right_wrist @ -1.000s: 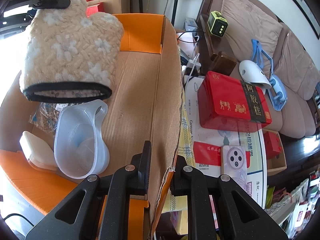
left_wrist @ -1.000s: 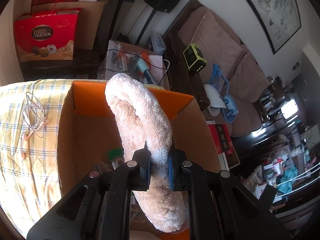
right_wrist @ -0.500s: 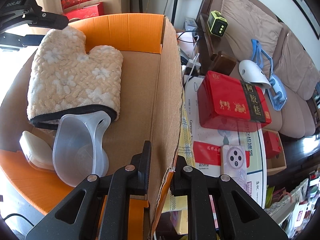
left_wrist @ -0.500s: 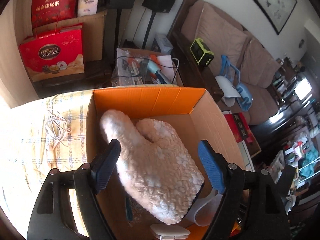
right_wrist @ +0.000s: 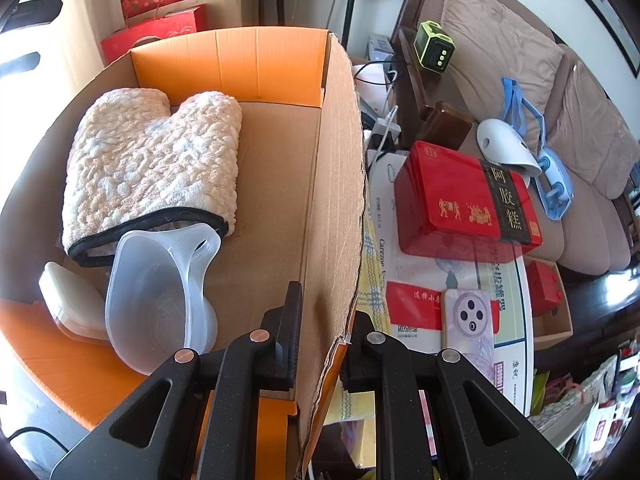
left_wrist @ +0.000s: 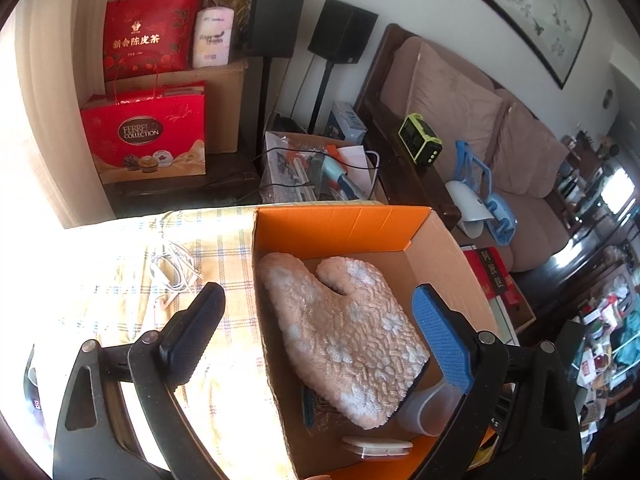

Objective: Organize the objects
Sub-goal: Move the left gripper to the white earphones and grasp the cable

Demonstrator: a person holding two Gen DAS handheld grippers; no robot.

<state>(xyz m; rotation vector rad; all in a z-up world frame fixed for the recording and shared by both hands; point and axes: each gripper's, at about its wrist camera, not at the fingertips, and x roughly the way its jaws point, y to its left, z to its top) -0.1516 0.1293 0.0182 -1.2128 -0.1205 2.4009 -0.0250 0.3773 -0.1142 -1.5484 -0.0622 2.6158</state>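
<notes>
Under the mitt [right_wrist: 152, 164], a clear scoop's [right_wrist: 160, 292] handle, half hidden.

Strong daylight enters from my left. In my left wrist view it burns out the checked tablecloth [left_wrist: 132, 280] to near white, and detail there is lost. The cardboard box [right_wrist: 280, 184] interior is evenly lit, with a soft shadow under the fleece mitt [right_wrist: 152, 164]. Both views are sharp at centre. Fisheye distortion bends the sofa [left_wrist: 480, 128] and wall lines toward the edges, and the corners vignette to black. Far right, a window patch [left_wrist: 618, 190] glares.
</notes>
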